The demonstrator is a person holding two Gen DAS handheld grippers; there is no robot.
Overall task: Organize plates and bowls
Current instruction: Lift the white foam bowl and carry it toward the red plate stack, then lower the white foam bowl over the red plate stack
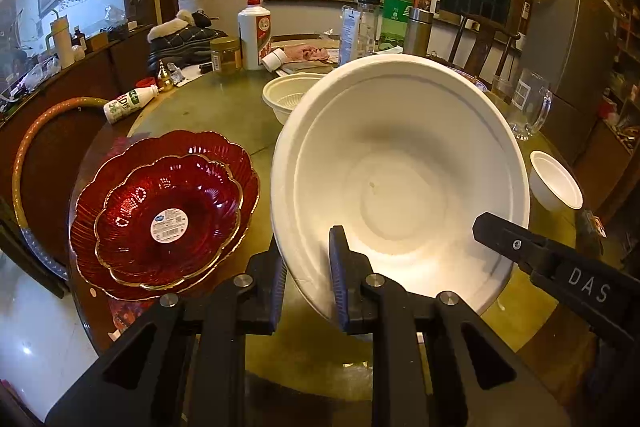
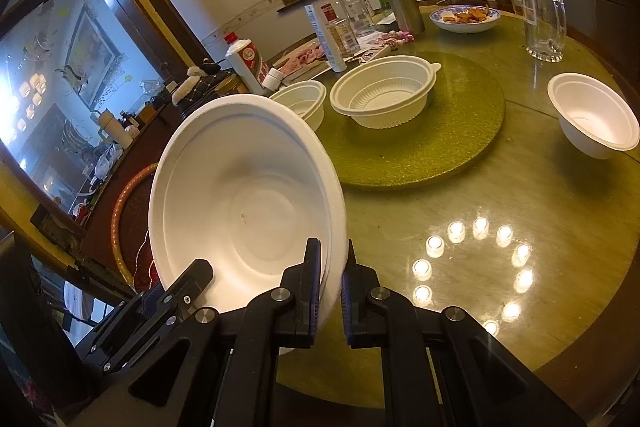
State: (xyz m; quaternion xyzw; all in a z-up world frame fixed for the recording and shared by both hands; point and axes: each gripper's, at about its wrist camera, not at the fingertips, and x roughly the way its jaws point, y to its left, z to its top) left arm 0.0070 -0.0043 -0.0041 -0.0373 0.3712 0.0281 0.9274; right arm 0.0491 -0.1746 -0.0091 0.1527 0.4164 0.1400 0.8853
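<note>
— What is being held nearest the cameras?

— Both grippers are clamping one white bowl (image 1: 400, 183) by its rim. The left gripper (image 1: 308, 267) is pinching the near-left edge, one pad inside, one outside; the right gripper (image 2: 332, 283) is biting the opposite edge the same way. The bowl is tilting, its mouth facing the cameras, raised above the round table (image 2: 540, 195).

— How is the bowl looking?

— Matte white, smooth, with a stepped rim, a flat round base and one tiny brownish speck inside. It may be more than one bowl nested; the rim is showing layered edges in the right view.

— And beyond it?

— Just left, two red scalloped plates (image 1: 164, 215) with gold edging are sitting stacked, a white sticker on the upper one. Farther out, ribbed white bowls (image 2: 384, 95) are resting on the green turntable (image 2: 460, 131), a small white bowl (image 2: 596, 115) is standing apart at right, and bottles (image 1: 254, 31) are crowding the far side.
</note>
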